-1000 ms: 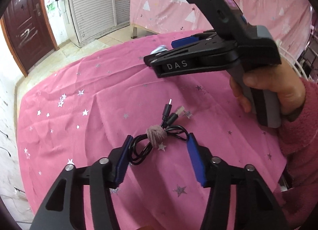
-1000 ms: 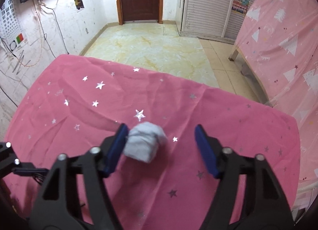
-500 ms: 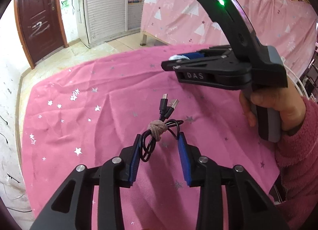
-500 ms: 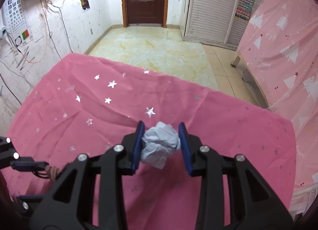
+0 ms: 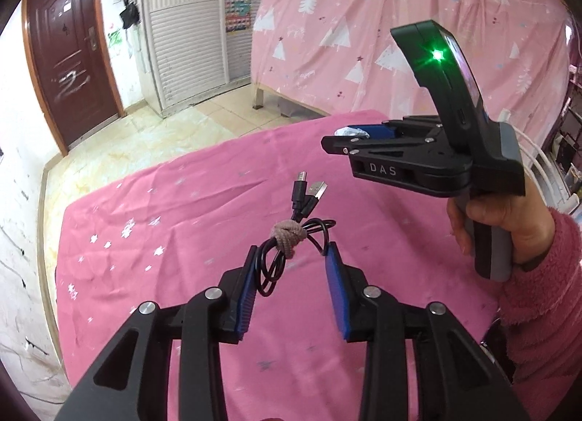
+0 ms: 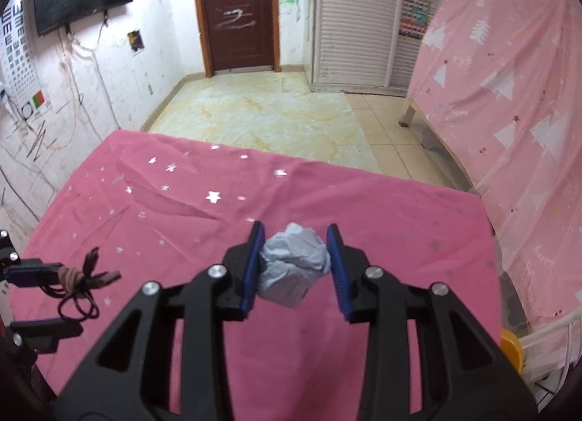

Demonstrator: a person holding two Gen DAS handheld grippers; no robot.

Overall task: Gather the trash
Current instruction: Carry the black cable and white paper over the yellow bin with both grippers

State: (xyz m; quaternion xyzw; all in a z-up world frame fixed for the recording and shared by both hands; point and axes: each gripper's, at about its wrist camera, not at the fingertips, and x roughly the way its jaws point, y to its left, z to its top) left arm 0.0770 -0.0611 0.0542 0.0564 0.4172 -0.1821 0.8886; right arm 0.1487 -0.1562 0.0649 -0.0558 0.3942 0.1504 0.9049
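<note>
The right gripper [image 6: 294, 268] has its blue pads pinched on a crumpled ball of pale paper [image 6: 294, 264], held above the pink star-printed tablecloth [image 6: 382, 210]; seen from the left wrist camera, the same ball [image 5: 348, 132] peeps out at the tip of that tool. The wad looks very light and soft, so it should crush rather than slip, and a squeeze across its thickest part, as here, seems the sound hold. The left gripper [image 5: 291, 268] has its fingers closed about a coiled black USB cable [image 5: 287, 246] bound with a brownish hair tie [image 5: 287, 235], the loops pressed against the left pad and the right pad touching the coil's edge, and the bundle appears lifted clear of the cloth. The cable is limp and springy (its plugs [image 5: 309, 190] stick out forward and could snag), so the tied middle is probably the surest grip. No bin shows in either view; a yellow object [image 6: 511, 348] sits low at the right edge beyond the table, its nature unclear. Nothing else lies on the cloth between the two tools.
</note>
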